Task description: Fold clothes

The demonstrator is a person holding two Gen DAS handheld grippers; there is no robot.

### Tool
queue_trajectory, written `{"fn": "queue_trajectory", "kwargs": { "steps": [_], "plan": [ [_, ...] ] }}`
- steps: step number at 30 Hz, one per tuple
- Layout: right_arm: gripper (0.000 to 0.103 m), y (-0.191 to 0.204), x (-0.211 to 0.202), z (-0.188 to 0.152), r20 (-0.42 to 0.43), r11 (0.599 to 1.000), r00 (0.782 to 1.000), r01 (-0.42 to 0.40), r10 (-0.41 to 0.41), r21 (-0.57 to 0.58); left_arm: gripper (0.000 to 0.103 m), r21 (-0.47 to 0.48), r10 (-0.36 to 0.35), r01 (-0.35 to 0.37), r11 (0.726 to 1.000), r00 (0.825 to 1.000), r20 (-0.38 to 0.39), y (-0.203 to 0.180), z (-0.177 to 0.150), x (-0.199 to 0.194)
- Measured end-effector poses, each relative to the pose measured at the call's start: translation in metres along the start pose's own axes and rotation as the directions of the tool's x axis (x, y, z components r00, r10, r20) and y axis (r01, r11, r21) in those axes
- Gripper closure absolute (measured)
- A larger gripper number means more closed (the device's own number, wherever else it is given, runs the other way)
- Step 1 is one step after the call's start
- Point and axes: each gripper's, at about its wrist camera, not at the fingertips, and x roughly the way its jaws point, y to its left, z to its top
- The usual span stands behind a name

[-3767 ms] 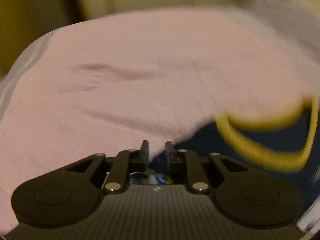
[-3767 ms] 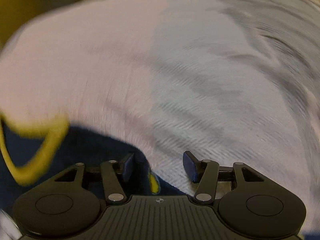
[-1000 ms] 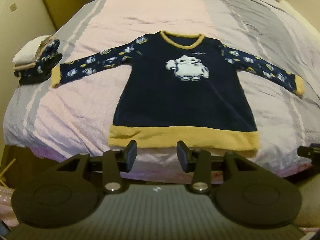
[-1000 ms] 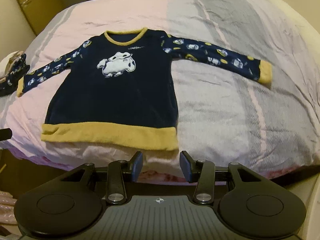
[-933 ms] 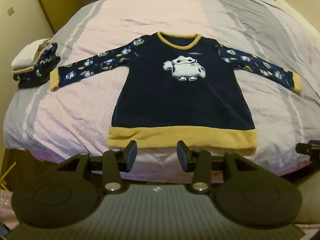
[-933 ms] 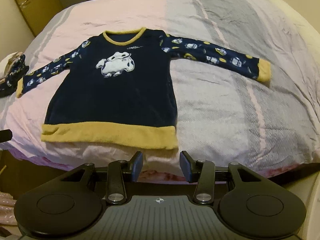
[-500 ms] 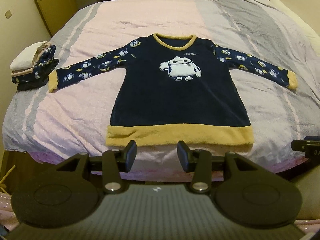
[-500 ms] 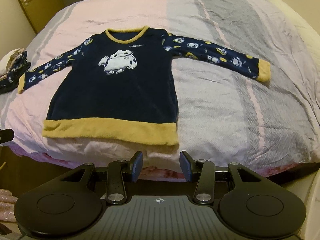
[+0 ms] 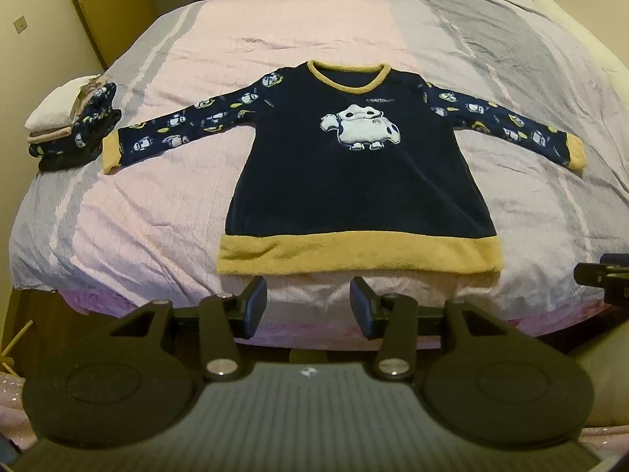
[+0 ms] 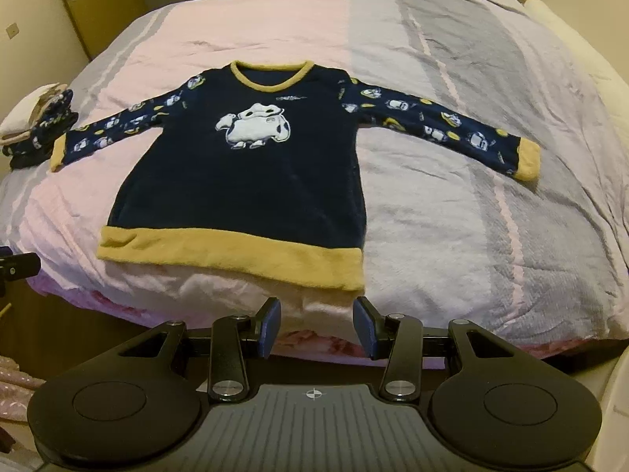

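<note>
A navy fleece pyjama top with mustard-yellow hem, cuffs and neckband and a white cartoon figure on the chest [image 9: 359,173] is seen spread flat, front up, on a bed covered with a pink-and-grey striped quilt [image 9: 157,212], both sleeves stretched out sideways and the hem lying nearest the bed's near edge. The fabric is judged to be soft, plush and light, likely to drape and sag when lifted and to cling a little to the quilt rather than slide; no fragility is expected. Hold would best be taken at the thicker banded parts, a cuff [image 9: 111,153] or a corner of the hem [image 10: 346,271], where several layers can be pinched together, or at a shoulder seam for a lengthwise fold. The left hand-held gripper [image 9: 308,308] is held off the bed, in front of the hem's middle and apart from it, its jaws set wide and nothing between them. The right hand-held gripper [image 10: 316,326] hovers likewise, before the hem's right corner, jaws parted and empty. At the bed's left edge, just beyond the left cuff, a small pile of folded clothes in white, beige and matching navy print [image 9: 72,122] is seen.
</note>
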Motion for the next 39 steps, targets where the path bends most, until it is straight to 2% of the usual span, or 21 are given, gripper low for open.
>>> {"fn": "queue_trajectory", "kwargs": {
  "steps": [13,22,33,39],
  "plan": [
    [0.058,0.013,-0.002,-0.003,0.008,0.999,1.000,-0.027,0.027,-0.039,0.059,-0.012,0.017,-0.017,1.000,1.000,-0.003,0.006,-0.012,-0.008],
    [0.058,0.009,-0.002,-0.001,0.013,0.999,0.999,-0.030,0.031,-0.024,0.059,0.004,0.016,-0.016,1.000,1.000,0.007,0.003,-0.007,-0.005],
    [0.058,-0.005,0.015,0.026,0.015,0.999,1.000,0.004,-0.005,0.037,0.059,0.064,-0.025,0.025,0.998,1.000,-0.003,-0.008,0.033,0.031],
    [0.058,-0.002,0.041,0.066,0.002,0.998,1.000,0.023,-0.023,0.067,0.059,0.086,-0.054,0.055,0.995,0.998,-0.014,0.002,0.076,0.069]
  ]
}}
